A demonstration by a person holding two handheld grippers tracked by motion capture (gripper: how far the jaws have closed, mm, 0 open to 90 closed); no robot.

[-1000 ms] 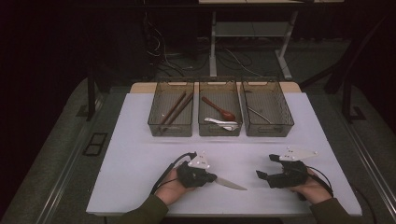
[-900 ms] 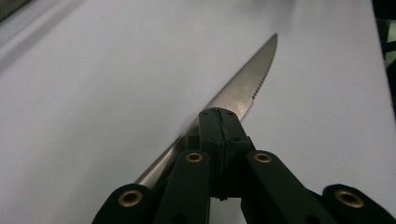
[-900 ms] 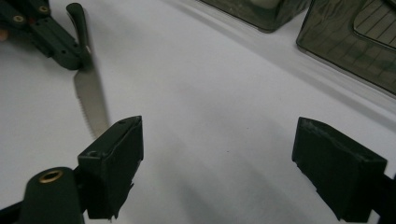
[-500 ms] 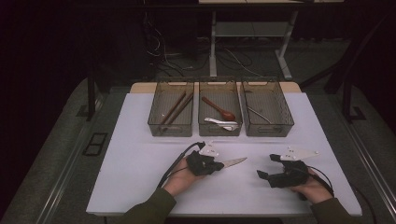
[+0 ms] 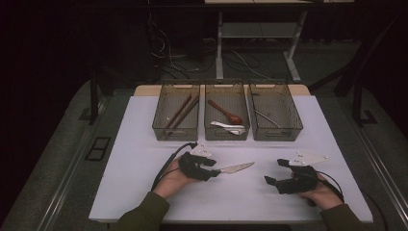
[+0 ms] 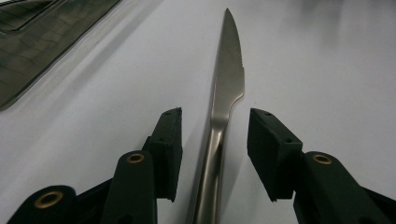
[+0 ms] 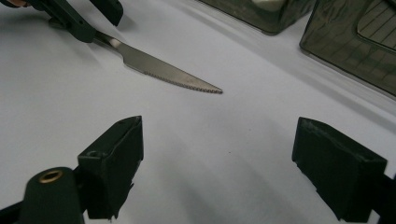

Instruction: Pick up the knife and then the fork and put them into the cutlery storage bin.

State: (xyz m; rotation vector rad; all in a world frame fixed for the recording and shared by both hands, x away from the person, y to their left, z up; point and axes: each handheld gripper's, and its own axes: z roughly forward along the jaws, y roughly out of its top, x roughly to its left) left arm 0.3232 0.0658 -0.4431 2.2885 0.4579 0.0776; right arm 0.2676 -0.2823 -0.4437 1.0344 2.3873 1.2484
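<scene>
High view: the knife point(image 5: 234, 168) lies on the table point(image 5: 134, 144), its handle between the left gripper's point(image 5: 215, 169) jaws. Left gripper view: the jaws have just been opening and stand clear of the handle; thin, stiff, slick steel, best pinched at the handle. Right gripper view: the right gripper point(image 7: 217, 161) gapes, holding nothing.

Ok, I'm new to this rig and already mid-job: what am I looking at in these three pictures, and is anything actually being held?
There is no robot here: a person holds a two-jaw hand tool in each hand. The high view looks down on the white table. The other two pictures come from cameras riding on each tool, looking along its black jaws. At the far side stand three bins: the left bin has brown sticks, the middle bin has spoons, and the right bin has a metal piece. The left gripper has just been opening. The knife lies between its jaws, with a gap on each side. The right gripper is open and empty.
</scene>
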